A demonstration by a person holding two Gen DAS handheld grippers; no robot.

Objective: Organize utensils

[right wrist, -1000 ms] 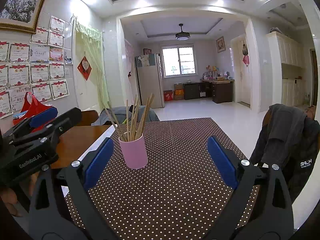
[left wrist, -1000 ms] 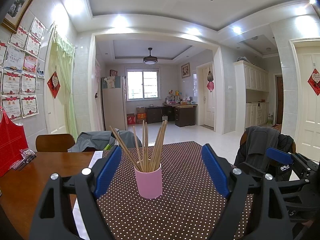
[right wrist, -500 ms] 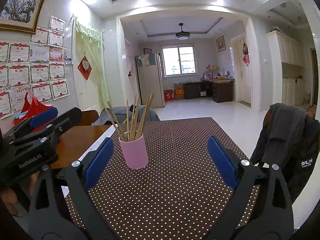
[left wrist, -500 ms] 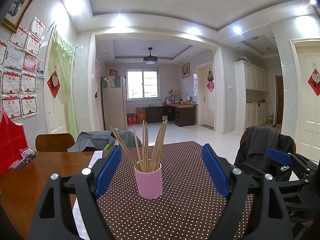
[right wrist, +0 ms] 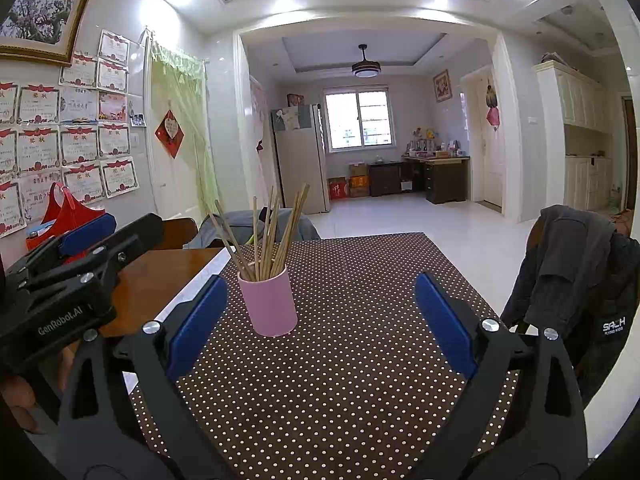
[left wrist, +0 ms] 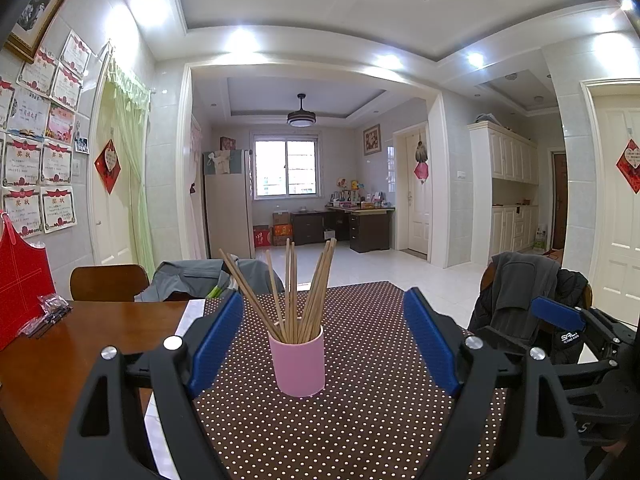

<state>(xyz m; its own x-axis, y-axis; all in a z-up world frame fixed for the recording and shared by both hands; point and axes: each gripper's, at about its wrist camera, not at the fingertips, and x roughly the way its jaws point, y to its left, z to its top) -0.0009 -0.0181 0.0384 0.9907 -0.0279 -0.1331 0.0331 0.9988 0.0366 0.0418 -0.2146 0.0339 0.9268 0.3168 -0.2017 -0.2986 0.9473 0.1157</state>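
From the left wrist view, the left tongs [left wrist: 323, 338] stand wide apart and hold nothing; their blue pads [left wrist: 216, 338] flank a pink cup [left wrist: 298, 364] that stands upright on the brown dotted cloth [left wrist: 360, 420] covering the desk [left wrist: 60, 344]; the cup sits ahead of the tongs, roughly centred between the two fingers and not touched by either; a bundle of wooden chopsticks [left wrist: 294, 292] stands in the cup, fanned out, some leaning left and some right; at the right edge the right tongs [left wrist: 560, 316] show only in part, one blue pad visible, in front of a dark jacket [left wrist: 520, 288] draped over a chair; a red bag [left wrist: 20, 280] stands at the far left of the bare wood, beside a brown chair back [left wrist: 108, 282].

From the right wrist view, the right tongs [right wrist: 322, 320] also gape wide with nothing between them; the pink cup [right wrist: 269, 304] stands on the dotted cloth [right wrist: 340, 380] nearer the left finger than the right, apart from both; the chopsticks [right wrist: 266, 236] splay upward from it; the left tongs [right wrist: 80, 248] reach in from the left edge over the wooden desk [right wrist: 160, 276], seen side-on; the dark jacket [right wrist: 572, 272] hangs at the right.
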